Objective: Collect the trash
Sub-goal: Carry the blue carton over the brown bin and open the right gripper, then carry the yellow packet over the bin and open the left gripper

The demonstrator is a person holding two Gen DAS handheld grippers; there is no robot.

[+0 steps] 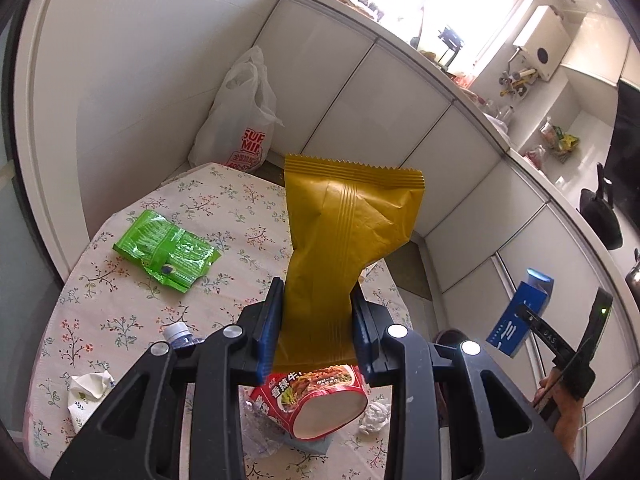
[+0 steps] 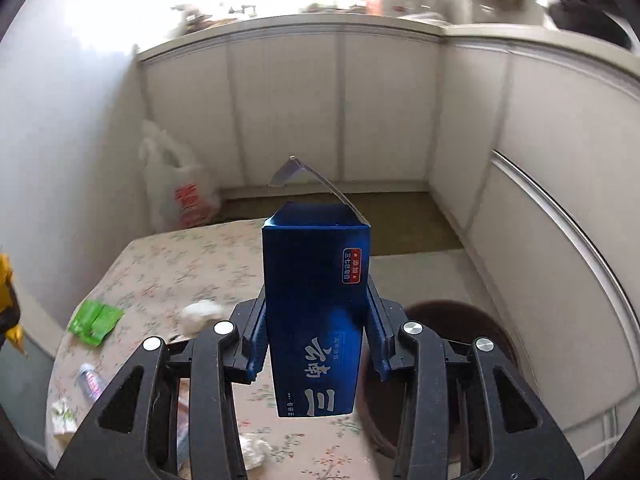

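Left tongs (image 1: 316, 332) squeezing yellow bag (image 1: 348, 236), right tongs (image 2: 316, 340) squeezing blue box (image 2: 316, 308); both upright, above tabletop (image 1: 120, 308).

Daylight from the window (image 1: 448, 4) blows out to white glare in both views, leaving the cabinets (image 1: 384, 112) evenly lit with soft shadows, while fisheye bending curves the counter (image 2: 288, 24) and darkens the corners, and the right view is motion-blurred, sharpest on the box (image 2: 316, 312).
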